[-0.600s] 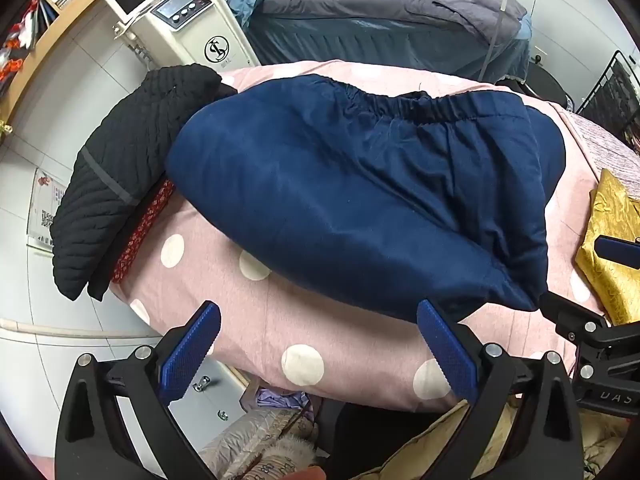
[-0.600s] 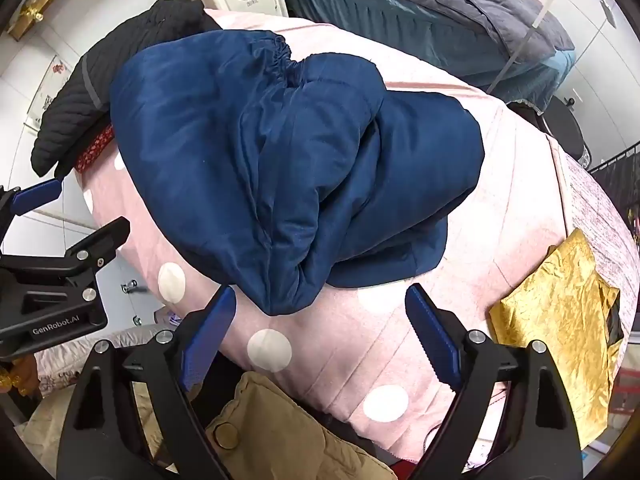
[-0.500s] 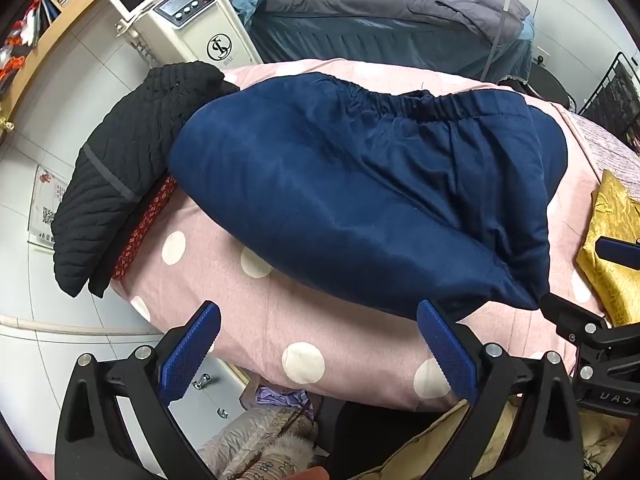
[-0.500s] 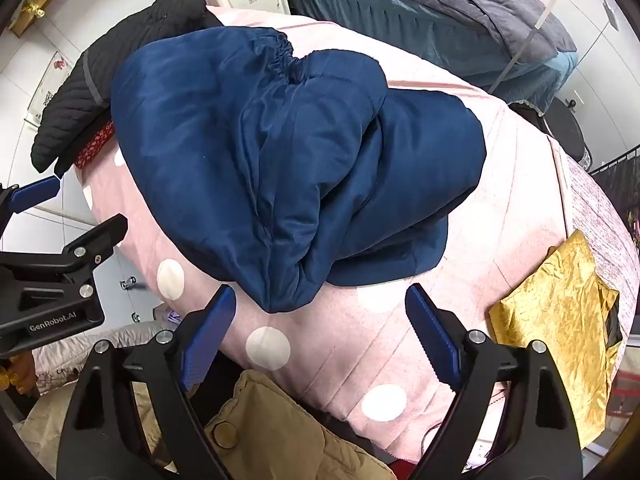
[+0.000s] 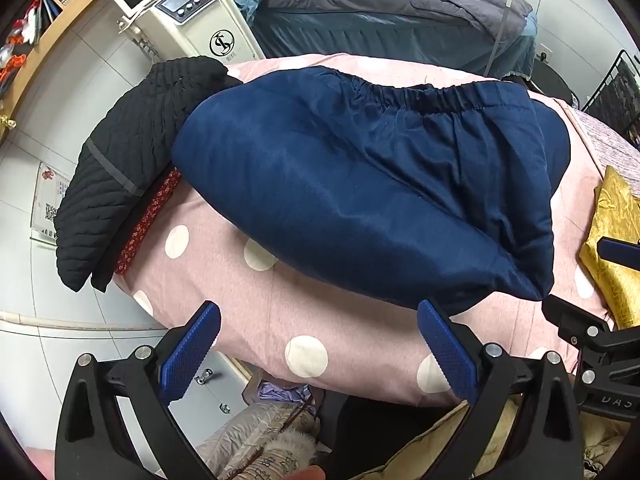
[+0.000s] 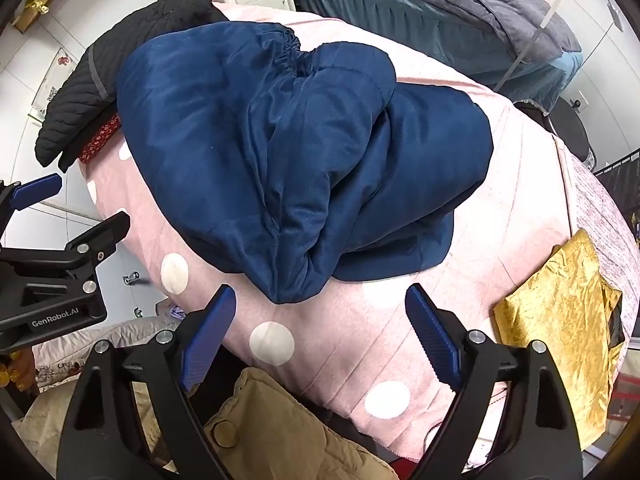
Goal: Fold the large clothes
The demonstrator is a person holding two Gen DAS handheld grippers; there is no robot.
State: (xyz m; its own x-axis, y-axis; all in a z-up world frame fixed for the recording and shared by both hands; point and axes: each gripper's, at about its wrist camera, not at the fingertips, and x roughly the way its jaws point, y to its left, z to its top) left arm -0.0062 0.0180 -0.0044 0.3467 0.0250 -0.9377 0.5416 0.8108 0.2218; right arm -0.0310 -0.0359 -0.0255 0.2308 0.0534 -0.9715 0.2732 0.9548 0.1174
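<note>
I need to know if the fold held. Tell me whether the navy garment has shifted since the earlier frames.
No. The navy garment lies in the same place against the black jacket and the polka-dot cover.

A smooth, faintly sheeny navy jacket (image 5: 360,200) lies on matt pink cloth bedding (image 5: 328,320) beside a ribbed black knit (image 5: 120,152).

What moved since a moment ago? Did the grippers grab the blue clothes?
Almost nothing changed. The left hand-held gripper and right hand-held gripper stay open and empty, short of the navy garment. It lies bunched on the pink polka-dot cover as before, ungrabbed.
</note>
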